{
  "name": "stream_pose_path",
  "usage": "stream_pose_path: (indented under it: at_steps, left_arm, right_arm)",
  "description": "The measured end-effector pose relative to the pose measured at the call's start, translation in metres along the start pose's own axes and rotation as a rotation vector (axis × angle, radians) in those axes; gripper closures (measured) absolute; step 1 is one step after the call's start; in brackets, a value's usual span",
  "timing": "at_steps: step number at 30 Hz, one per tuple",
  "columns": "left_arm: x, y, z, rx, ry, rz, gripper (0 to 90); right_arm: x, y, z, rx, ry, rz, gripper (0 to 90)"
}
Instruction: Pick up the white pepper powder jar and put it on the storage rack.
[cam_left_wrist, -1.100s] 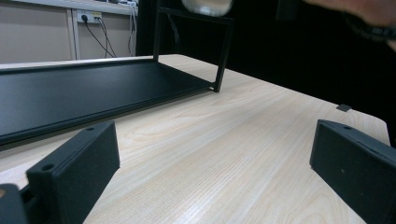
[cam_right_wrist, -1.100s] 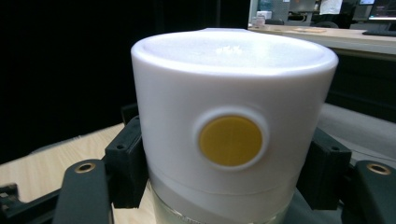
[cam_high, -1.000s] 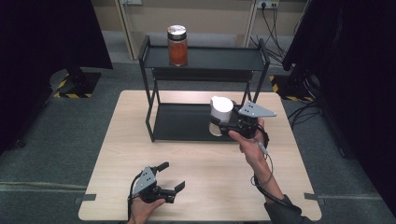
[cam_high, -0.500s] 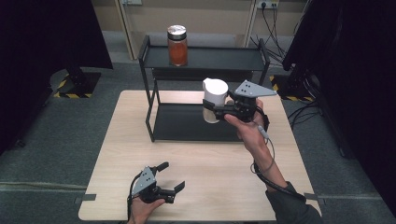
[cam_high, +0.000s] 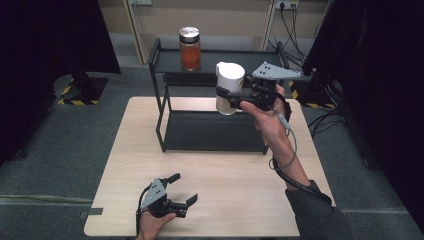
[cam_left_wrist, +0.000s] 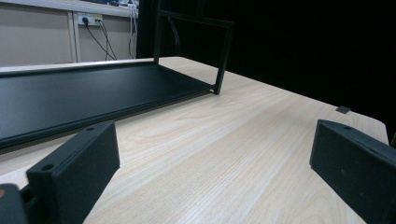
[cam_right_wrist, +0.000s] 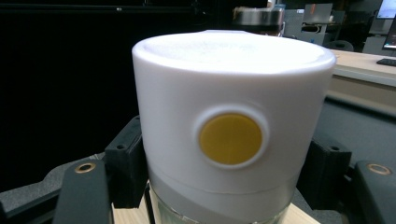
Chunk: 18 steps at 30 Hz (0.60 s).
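The right tongs (cam_high: 226, 95) grip the white jar (cam_high: 229, 86) aloft, unplaced, at four o'clock of the orange jar (cam_high: 190, 48) on the rack's top shelf (cam_high: 250, 59); the left tongs (cam_high: 184, 189) gape empty.

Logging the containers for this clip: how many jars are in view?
2. An orange-filled jar with a metal lid stands on the black rack's top shelf; a white-lidded jar is held above the table in the right gripper. None looks hidden.
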<state>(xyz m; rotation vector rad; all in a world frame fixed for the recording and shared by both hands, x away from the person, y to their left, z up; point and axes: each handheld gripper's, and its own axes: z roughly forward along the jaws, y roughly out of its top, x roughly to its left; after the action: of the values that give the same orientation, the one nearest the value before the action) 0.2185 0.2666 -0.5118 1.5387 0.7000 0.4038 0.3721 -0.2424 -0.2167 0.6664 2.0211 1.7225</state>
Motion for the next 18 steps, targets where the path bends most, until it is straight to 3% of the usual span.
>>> stream_pose_path:
  at_steps: [8,18]
  left_arm:
    - [0.000,0.000,0.000,-0.002,-0.001,0.005,0.8]
    - [0.000,0.000,0.001,-0.003,-0.007,0.001,0.8]
  right_arm:
    - [-0.002,0.022,0.008,0.002,-0.015,0.012,30.9]
    - [-0.003,0.054,0.025,0.006,-0.098,0.014,30.9]
